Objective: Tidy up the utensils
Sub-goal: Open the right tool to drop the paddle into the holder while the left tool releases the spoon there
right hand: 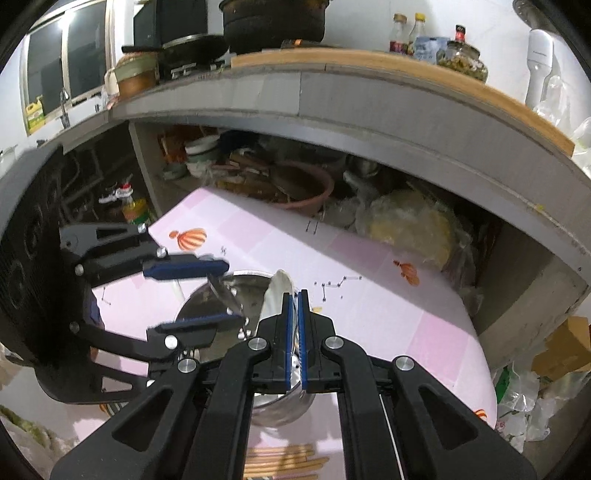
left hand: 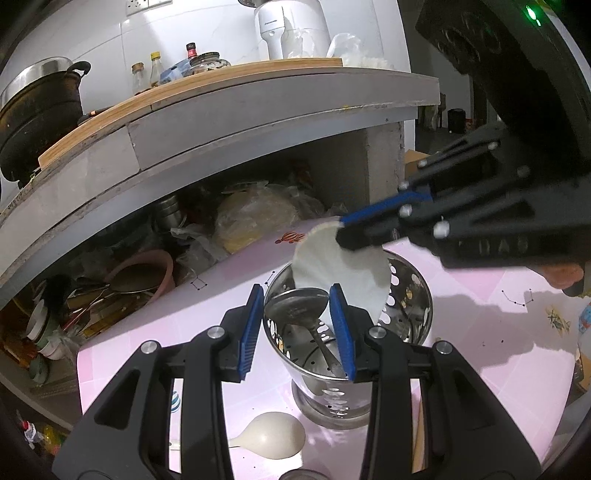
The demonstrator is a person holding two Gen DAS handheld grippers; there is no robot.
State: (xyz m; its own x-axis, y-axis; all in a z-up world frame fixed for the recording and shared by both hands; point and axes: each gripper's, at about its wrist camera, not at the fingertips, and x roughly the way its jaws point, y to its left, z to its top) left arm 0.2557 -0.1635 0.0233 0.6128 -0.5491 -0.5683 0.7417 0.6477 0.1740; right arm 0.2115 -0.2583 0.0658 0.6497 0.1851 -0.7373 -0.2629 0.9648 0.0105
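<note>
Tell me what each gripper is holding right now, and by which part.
The right gripper pinches the white rice paddle by its blade edge, over the steel utensil holder. The left gripper is open, holding nothing.

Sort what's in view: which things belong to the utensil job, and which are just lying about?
Job: holder, metal spoon, white scoop, beige spoon, chopsticks.
Lying about: pot, bottles, basin, blender.

Dim, bluish indoor light, strong fisheye bending at edges, soft shadows, slight blur.
</note>
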